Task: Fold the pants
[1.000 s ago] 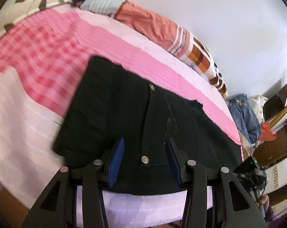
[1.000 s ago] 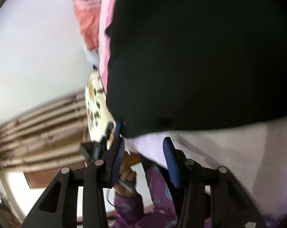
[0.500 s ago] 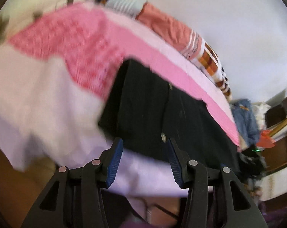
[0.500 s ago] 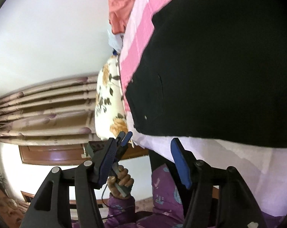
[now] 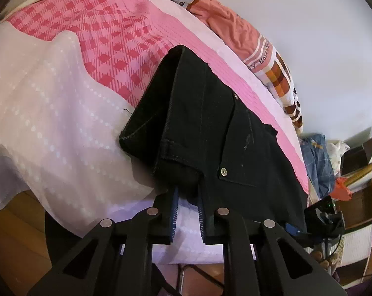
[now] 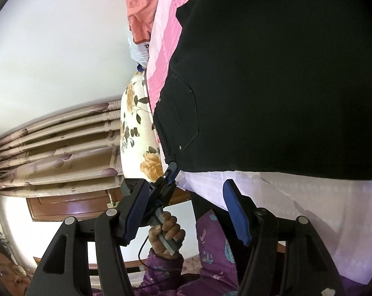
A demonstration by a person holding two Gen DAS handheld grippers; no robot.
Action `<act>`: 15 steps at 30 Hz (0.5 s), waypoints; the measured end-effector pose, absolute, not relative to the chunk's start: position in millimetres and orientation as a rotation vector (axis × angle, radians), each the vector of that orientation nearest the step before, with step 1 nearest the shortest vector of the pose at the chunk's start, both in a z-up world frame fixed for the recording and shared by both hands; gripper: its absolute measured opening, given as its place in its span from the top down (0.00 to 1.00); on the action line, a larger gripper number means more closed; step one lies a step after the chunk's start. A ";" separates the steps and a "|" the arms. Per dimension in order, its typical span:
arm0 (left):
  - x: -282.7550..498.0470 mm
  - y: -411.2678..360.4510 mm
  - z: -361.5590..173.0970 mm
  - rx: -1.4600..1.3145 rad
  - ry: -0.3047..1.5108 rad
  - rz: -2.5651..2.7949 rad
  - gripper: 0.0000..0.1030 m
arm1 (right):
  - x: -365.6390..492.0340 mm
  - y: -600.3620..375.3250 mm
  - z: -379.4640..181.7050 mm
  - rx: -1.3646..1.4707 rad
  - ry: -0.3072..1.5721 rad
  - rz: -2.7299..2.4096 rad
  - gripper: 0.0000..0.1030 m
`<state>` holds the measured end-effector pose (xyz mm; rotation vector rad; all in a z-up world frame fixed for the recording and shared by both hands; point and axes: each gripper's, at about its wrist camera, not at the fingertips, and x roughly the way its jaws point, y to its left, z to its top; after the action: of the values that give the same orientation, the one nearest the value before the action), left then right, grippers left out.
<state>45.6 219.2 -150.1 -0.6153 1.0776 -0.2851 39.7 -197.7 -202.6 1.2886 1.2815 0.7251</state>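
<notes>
Black jeans [image 5: 210, 128] lie on the bed, folded corner pinched in the left claw [image 5: 188, 203].
Left claw's jaws are closing on the waistband corner; right claw [image 6: 186, 209] is opening with nothing between its jaws. Denim looks heavy, limp and grippy; best held at seams or waistband. Pink checked bedspread [image 5: 92, 32] is soft and will ruck. Cluttered bedroom with curtains [image 6: 62, 145].
</notes>
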 end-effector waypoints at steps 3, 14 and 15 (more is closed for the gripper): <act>46.2 210.4 -137.1 -0.530 1.031 -0.259 0.87 | 39.4 -195.1 -205.5 1.286 1.290 0.719 0.40; 67.2 221.4 -152.4 -0.519 1.044 -0.211 0.88 | 36.6 -196.9 -221.5 1.340 1.295 0.722 0.39; 65.4 222.8 -152.9 -0.525 1.026 -0.219 0.88 | 36.8 -196.4 -221.7 1.342 1.297 0.726 0.39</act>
<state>65.4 222.8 -152.9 -0.5253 1.0262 -0.2189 36.8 -196.4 -221.7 1.3425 1.2967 0.7263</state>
